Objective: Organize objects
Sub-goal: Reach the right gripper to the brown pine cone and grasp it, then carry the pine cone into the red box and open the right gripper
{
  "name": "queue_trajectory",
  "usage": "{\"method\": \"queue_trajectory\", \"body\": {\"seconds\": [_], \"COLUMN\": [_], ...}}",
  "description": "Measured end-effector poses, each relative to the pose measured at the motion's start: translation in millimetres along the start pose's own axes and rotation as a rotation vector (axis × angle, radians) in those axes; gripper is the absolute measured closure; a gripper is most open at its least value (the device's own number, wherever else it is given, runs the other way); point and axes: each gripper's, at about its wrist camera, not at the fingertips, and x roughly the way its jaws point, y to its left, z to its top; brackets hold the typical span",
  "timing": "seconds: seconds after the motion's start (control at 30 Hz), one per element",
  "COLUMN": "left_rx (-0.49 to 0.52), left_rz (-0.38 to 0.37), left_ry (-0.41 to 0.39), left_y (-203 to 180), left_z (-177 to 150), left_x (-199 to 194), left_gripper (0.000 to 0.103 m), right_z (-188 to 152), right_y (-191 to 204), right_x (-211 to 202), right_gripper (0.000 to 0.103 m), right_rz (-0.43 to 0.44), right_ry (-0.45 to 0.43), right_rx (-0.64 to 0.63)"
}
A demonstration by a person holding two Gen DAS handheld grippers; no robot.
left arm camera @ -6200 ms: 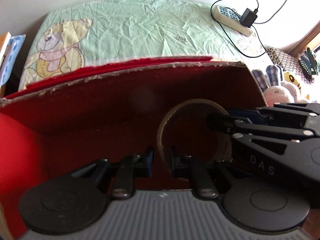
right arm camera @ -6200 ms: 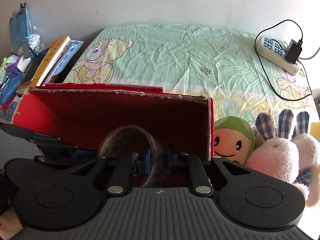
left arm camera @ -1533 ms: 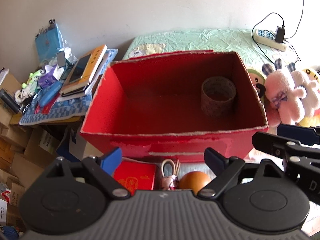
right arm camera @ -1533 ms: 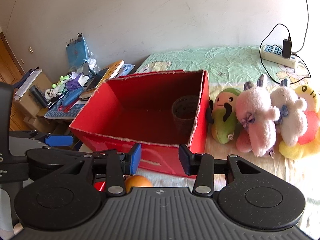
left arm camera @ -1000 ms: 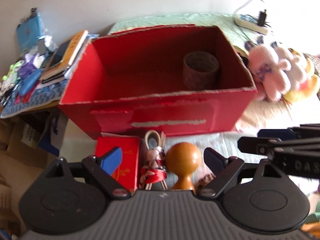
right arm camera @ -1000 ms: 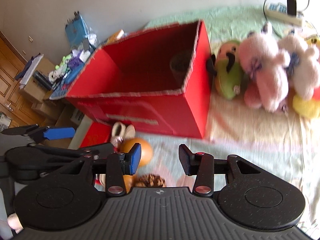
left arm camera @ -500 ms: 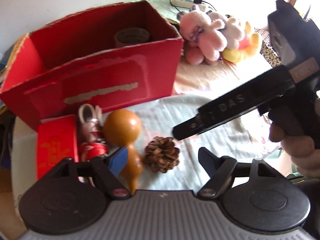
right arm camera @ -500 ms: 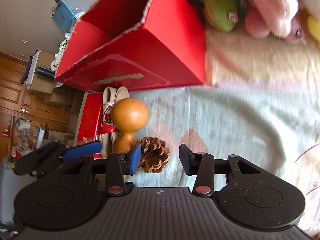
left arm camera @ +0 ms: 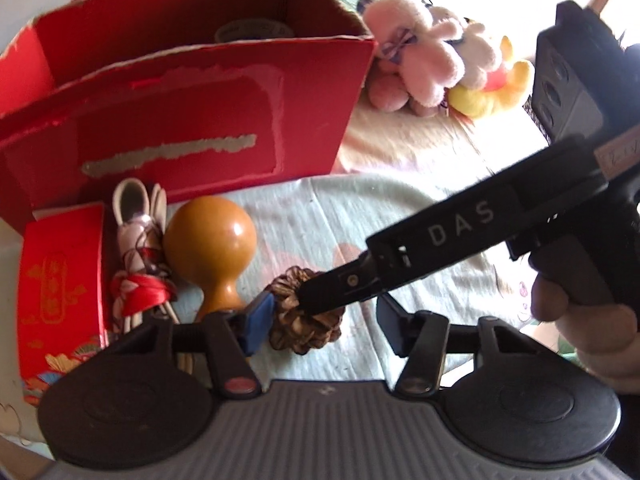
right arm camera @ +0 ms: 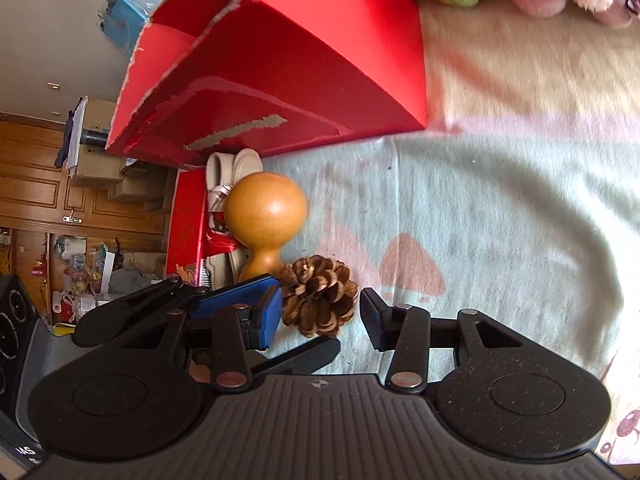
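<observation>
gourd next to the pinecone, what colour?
Glossy orange-tan gourd, plain with no pattern; clearest in the right wrist view.

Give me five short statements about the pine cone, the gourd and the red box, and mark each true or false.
1. The pine cone lies on the bedcover outside the red box. True.
2. The wooden gourd is inside the box. False: it lies in front of it.
3. The right gripper is shut on the cone. False: its jaws stand apart around it.
4. A tape roll is inside the box. True.
5. The left gripper holds the gourd. False: it holds nothing.
</observation>
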Motion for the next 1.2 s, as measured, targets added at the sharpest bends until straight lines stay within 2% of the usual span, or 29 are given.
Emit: {"method": "queue_trajectory", "body": {"seconds": [0.33, 0.53, 0.73, 0.9, 1.2], "left_rx": [-0.012, -0.014, 0.025, 0.063, 0.128], "left_rz": [-0.005, -0.029, -0.050, -0.076, -0.105], "left_ry": [-0.023, -0.026, -0.047, -0.099, -0.251], "left_y": [-2, -5, -20, -35, -52], "left_z": [-1, 4, 14, 28, 61], "left_x": [-4, -2, 1, -10, -52], "left_gripper": [0.049, 0.059, 0.061, 0.061, 0.061], "right_z": [3, 3, -1, -2, 7], "right_y": [-6, -12, -12, -7, 25], "right_x": [1, -12, -32, -60, -104], "right_gripper": [0.060, 0.061, 0.061, 0.061, 0.061], "right_rz": [0.024, -0.002, -0.037, -0.032, -0.048], "right_ry": [0.007, -0.043, -0.115, -0.192, -0.350], "right_rx": [0.038, 0.048, 0.041, 0.036, -0.053]}}
